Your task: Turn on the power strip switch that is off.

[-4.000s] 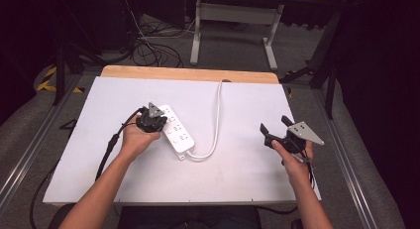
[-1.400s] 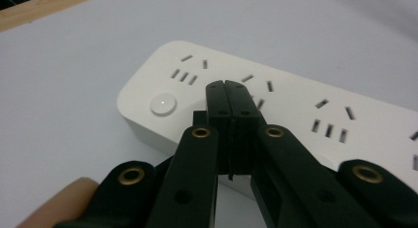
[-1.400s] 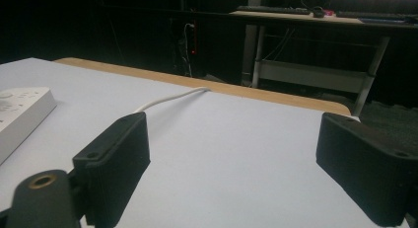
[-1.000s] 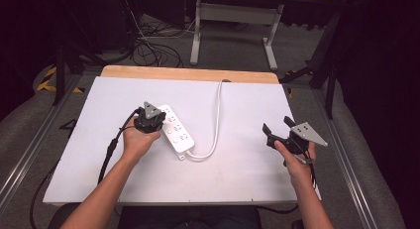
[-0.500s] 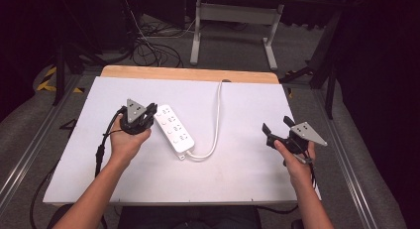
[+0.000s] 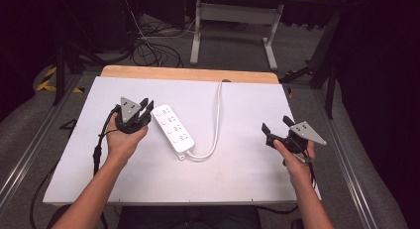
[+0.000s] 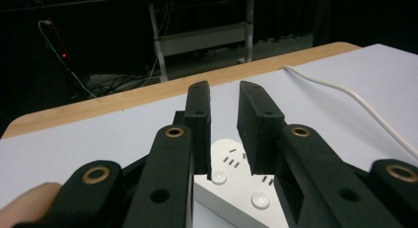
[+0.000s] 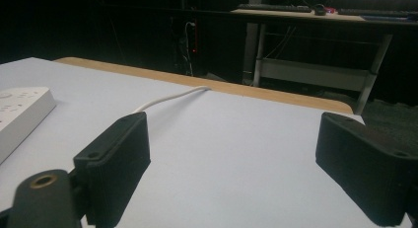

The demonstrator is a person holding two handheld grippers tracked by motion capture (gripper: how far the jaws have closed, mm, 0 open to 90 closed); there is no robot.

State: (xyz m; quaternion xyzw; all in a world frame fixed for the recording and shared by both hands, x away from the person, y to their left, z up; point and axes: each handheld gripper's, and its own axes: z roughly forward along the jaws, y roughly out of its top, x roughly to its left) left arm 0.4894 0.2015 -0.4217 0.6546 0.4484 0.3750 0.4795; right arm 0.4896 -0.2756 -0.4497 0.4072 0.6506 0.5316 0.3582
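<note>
Near the middle of the table (image 6: 74,154) lies the white power strip (image 6: 173,132), set on a slant, its cord (image 6: 218,115) running up toward the far wooden edge and looping back to its near end. Just beside its far end, on the person's left, hangs the left gripper (image 6: 146,108), the jaws drawn narrow with a slim gap and nothing between them; in the left gripper view they point down over the strip's end (image 7: 231,178), which suggests the hand is lining up on the round buttons there rather than gripping anything. Whether the jaw tips touch the strip I cannot tell. The right gripper (image 6: 275,128) waits well apart at the right side of the table, jaws spread wide and empty, likely just kept out of the way. Its own view catches the strip's corner (image 8: 19,117) at the left border, cut off. The markings on the strip are too small to read, and the cord's far end drops out of sight past the table edge
</note>
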